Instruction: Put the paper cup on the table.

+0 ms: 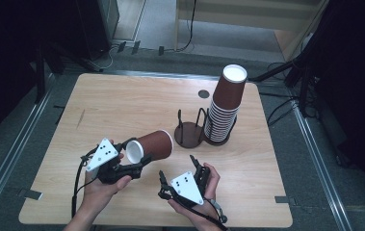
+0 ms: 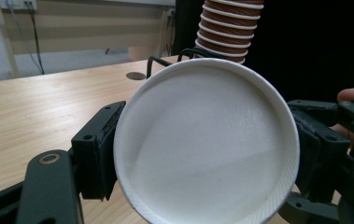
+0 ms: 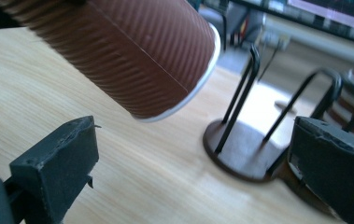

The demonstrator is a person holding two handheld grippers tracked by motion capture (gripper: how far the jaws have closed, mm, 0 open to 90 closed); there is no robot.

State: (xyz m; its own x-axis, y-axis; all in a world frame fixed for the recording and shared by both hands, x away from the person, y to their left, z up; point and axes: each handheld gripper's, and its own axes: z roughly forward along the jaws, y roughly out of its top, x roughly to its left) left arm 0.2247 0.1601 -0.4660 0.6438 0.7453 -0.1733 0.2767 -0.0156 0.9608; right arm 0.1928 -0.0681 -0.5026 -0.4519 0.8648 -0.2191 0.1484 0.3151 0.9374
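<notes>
One brown ribbed paper cup (image 1: 152, 145) is lying on its side in the air above the light wooden table (image 1: 122, 103), its white base toward me, rim pointing at the holder. My left gripper (image 1: 133, 166) has it clamped at the base end; in the left gripper view the white cup bottom (image 2: 207, 144) sits between both black jaws, pads pressed against its sides. My right gripper (image 1: 180, 175) is low over the near table edge, just beside the cup, jaws spread wide with nothing between them; the right gripper view has the cup's ribbed wall (image 3: 132, 51) above and ahead of the open jaws. Past the cup stands an empty dark round holder with black wire loops (image 1: 189, 131), and next to it a tall leaning stack of the same brown cups (image 1: 224, 108), upside down in a second holder.
</notes>
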